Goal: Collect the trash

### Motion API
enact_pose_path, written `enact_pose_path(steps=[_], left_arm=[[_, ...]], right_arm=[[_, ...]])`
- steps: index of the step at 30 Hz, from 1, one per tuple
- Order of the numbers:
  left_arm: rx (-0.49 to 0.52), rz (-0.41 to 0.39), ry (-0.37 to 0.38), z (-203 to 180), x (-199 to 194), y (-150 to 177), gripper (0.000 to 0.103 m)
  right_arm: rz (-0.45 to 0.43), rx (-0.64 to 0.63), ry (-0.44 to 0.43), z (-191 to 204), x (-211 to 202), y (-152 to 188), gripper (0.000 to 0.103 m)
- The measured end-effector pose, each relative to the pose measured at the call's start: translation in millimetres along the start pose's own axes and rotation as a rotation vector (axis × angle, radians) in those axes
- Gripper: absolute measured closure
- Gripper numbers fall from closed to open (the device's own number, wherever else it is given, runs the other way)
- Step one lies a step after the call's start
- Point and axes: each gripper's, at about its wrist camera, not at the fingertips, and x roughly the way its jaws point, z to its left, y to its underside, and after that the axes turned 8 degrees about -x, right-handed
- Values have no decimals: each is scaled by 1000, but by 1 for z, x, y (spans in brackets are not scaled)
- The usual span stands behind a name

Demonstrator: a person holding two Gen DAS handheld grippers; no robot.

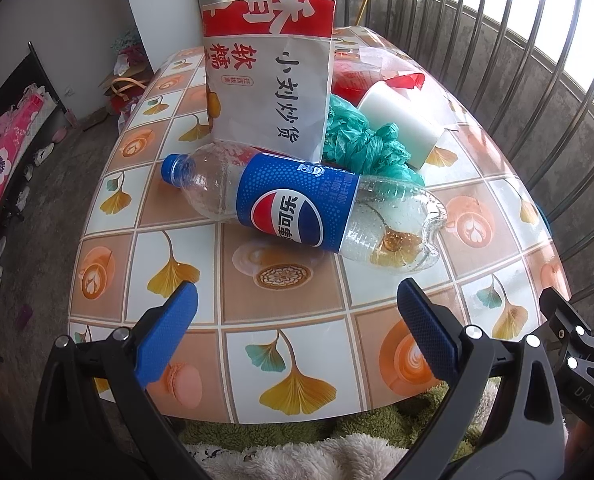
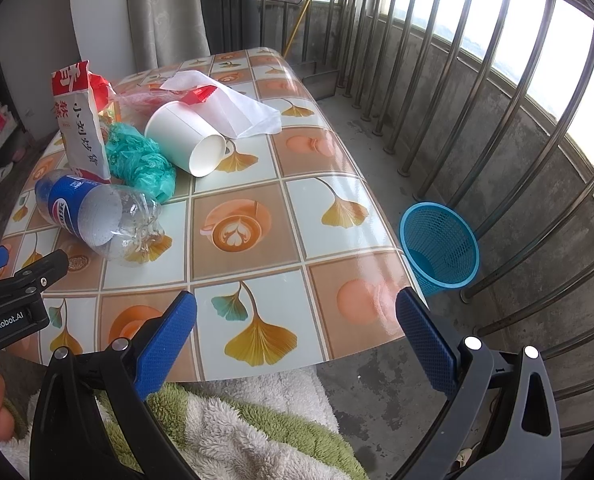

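Blue-padded left tongs (image 1: 297, 312) hover spread wide above the near edge of the desk (image 1: 257, 320), pinching nothing; the right tongs (image 2: 297, 320) hang the same way, spread and empty, over the desk's near right corner. Part of the right tool juts into the left view at the lower right edge, cut off by the frame. The trash lies clustered toward the far left of the desk. A clear plastic bottle (image 1: 297, 204) with a blue label rests on its side, cap pointing left, a little amber liquid pooled at its base. Just behind it a white-and-red paper snack bag (image 1: 269, 80) stands upright and hides what is at its back. Beside the bag sits a crumpled green plastic bag (image 2: 141, 160), touching the bottle. A white paper cup (image 2: 185, 140) lies tipped over, mouth toward the camera. Behind the cup a white tissue (image 2: 233, 108) drapes over a red wrapper (image 2: 199, 94), most of it covered and hard to make out. On the floor beside the desk's right edge, against the railing (image 2: 477, 120), stands a blue mesh bin (image 2: 441, 248). Fluffy green-and-white fabric (image 2: 237, 420) fills the bottom, half hidden by the tool
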Motion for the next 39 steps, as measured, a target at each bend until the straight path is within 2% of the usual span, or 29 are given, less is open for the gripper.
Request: enact_pose_path(steps=[39], left_arm=[[-1, -2, -1, 0, -1, -3, 7]], right_arm=[[1, -2, 0, 3, 0, 1, 6]])
